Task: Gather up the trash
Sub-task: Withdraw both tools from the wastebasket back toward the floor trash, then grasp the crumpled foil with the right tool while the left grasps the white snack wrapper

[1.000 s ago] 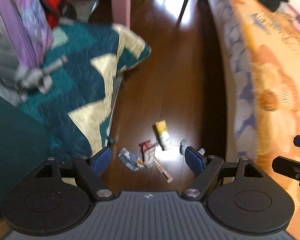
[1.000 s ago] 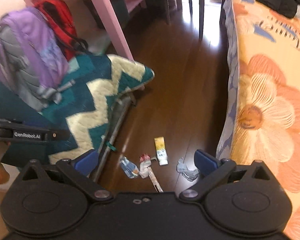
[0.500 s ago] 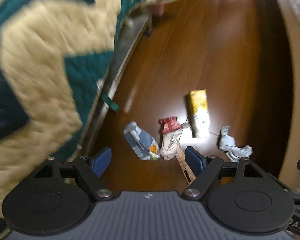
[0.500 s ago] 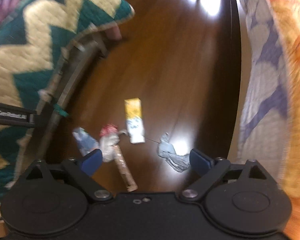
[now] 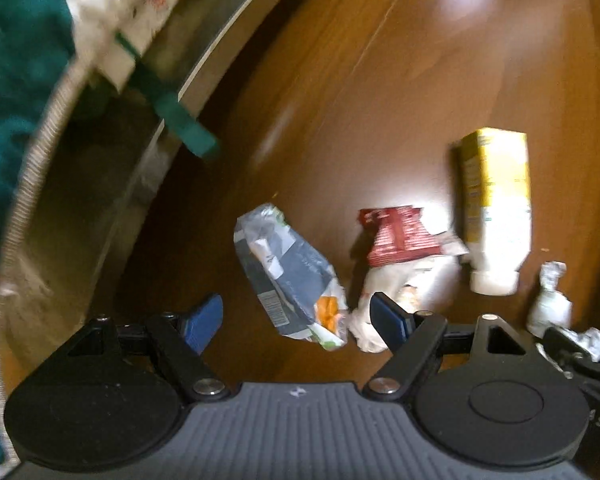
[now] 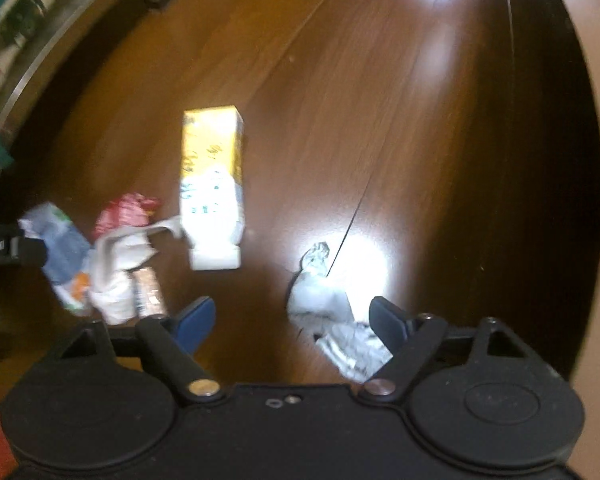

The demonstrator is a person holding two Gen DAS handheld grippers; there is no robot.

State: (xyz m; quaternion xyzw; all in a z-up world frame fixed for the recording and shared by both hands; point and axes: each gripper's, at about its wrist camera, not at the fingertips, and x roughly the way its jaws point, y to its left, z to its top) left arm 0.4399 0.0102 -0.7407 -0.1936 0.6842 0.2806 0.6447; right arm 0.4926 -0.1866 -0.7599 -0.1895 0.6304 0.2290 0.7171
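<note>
Trash lies on the dark wood floor. In the left wrist view a crumpled grey-and-white wrapper [image 5: 290, 276] lies between my open left gripper's [image 5: 296, 318] blue fingertips. A red-and-white wrapper [image 5: 400, 244] and a yellow-and-white tube [image 5: 494, 208] lie to its right. A crumpled silver foil scrap [image 5: 550, 298] lies at far right. In the right wrist view my open right gripper [image 6: 290, 316] hovers over the foil scrap [image 6: 320, 300]. The tube [image 6: 212, 188], red wrapper [image 6: 122, 216] and grey wrapper [image 6: 60, 252] lie to the left.
A metal frame rail [image 5: 172, 92] under a teal quilt [image 5: 8, 56] runs along the left, with a green strap [image 5: 180, 120] hanging off. The bed's side [image 6: 588, 120] borders the floor on the right. A thin brown stick [image 6: 148, 292] lies by the wrappers.
Both grippers have dropped closer to the floor and the trash now looks much larger. The left is now around the grey wrapper, the right over the foil scrap. Both stay open.
</note>
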